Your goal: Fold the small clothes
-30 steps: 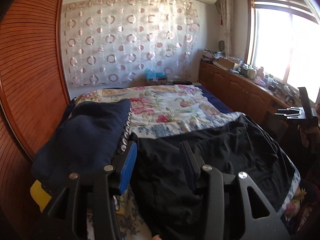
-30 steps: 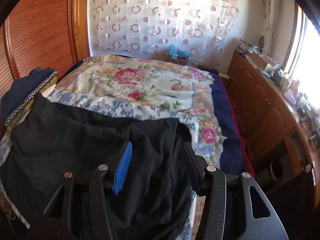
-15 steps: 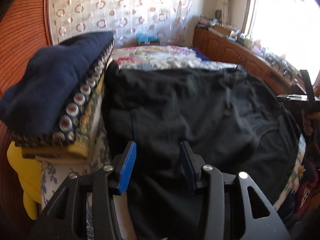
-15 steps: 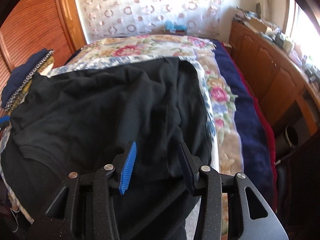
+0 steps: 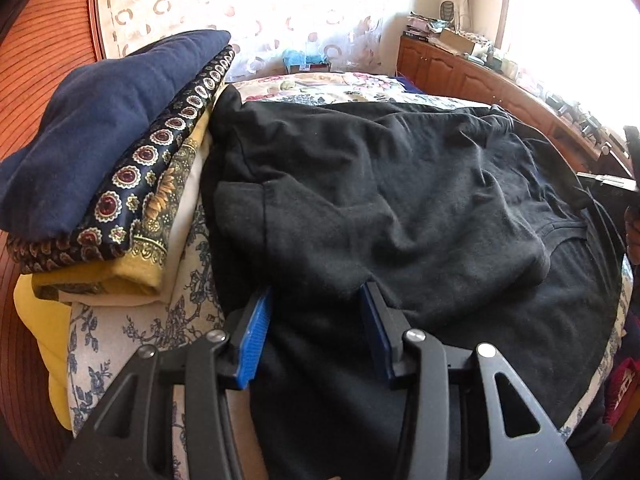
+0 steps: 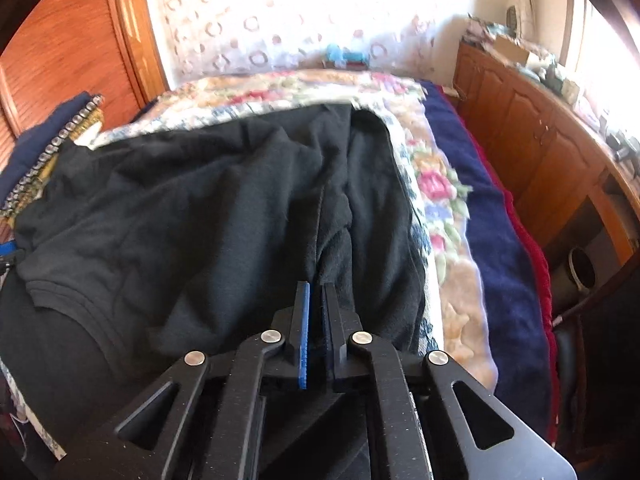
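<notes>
Right hand-held gripper (image 6: 316,292): jaws pressed nearly together, pinching a ridge of the black garment (image 6: 192,216) near its right edge. Left hand-held gripper (image 5: 316,300): jaws spread, straddling a bunched fold of the same garment (image 5: 380,200); no grip taken.

The garment lies across the near end of the bed (image 5: 132,340), partly doubled over itself. It is a soft, matte knit, limp and probably light; expect it to sag and crease, not to hold shape. Ribbed hems (image 6: 72,292) offer the firmest hold; take edges or corners, not mid-panel.

Left of it, touching its edge, a stack of folded clothes (image 5: 104,128): navy fleece on top, patterned fabric and yellow layers beneath. Beyond, a floral bedspread (image 6: 312,88), then a circle-patterned curtain (image 5: 256,4) and wooden cabinets (image 6: 532,128).
</notes>
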